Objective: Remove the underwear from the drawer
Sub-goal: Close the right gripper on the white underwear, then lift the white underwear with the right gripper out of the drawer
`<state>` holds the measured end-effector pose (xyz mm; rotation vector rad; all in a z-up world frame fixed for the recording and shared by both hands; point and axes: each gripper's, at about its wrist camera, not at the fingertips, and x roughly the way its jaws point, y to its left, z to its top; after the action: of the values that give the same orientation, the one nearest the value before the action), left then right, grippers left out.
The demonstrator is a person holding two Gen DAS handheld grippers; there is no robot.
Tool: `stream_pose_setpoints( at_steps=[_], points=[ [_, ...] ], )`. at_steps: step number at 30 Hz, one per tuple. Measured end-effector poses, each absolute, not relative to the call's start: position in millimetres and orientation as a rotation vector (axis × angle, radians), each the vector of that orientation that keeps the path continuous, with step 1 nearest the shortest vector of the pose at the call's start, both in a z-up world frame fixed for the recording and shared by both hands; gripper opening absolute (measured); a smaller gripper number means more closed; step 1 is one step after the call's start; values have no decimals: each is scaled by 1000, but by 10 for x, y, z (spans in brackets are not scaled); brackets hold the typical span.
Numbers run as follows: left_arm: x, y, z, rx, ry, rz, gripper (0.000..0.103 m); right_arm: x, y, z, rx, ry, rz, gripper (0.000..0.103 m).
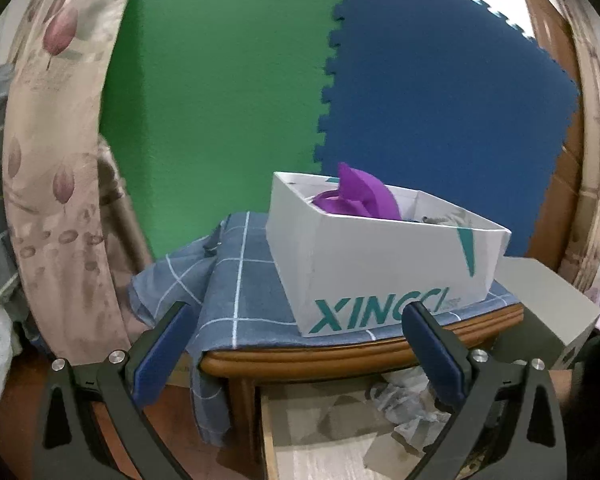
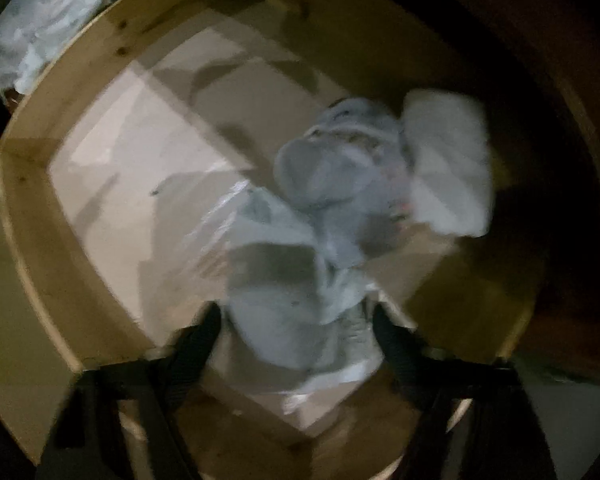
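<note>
Left tongs (image 1: 298, 322): jaws spread wide, nothing between the blue pads, hovering level in front of a wooden bench (image 1: 320, 354). Just beyond the tips, a blue checked cloth (image 1: 236, 280) drapes over the bench top and hangs down its near edge. On the cloth, ahead and to the right of the tongs, stands an open white box (image 1: 364, 256). Teal lettering on its near face reads "XINGG…"; the last letters are cut off by the right finger, so the full brand cannot be read. Purple item (image 1: 356, 200) sticks up out of the box. Below the tongs, the open drawer (image 1: 276, 440) shows pale crumpled fabric inside.

Right tongs (image 2: 296, 318): pointing straight down into the drawer (image 2: 60, 208), picture badly blurred. Jaws partly closed, with grey-blue underwear (image 2: 300, 320) bunched between the two dark fingers; pads appear to press on the fabric at both sides. The rest of the underwear pile lies on the drawer floor just ahead of the tips, with a lighter folded piece (image 2: 448, 164) ahead and right. No writing legible in this view
</note>
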<state>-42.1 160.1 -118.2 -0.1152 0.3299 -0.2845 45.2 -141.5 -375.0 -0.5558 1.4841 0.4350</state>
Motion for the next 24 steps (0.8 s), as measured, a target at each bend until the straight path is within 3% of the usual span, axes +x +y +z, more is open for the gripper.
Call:
stream_pose_setpoints(
  at_steps=[2,4,12,24],
  points=[
    [-383,1662,-1205,-148,343,-271,103,446,-1457,-3713,-506,1479,429,34],
    [-366,1715,-1222,-177,351,-264,103,360,-1460,-3662,-514,1456,438,31],
    [-366,1675,-1248,-159,353,-252,103,-176,-1592,-3167,-453,1307,447,28],
    [-356,1579,-1257,-121,363,-226,103,-818,-1343,-1501,-356,870,444,28]
  ],
)
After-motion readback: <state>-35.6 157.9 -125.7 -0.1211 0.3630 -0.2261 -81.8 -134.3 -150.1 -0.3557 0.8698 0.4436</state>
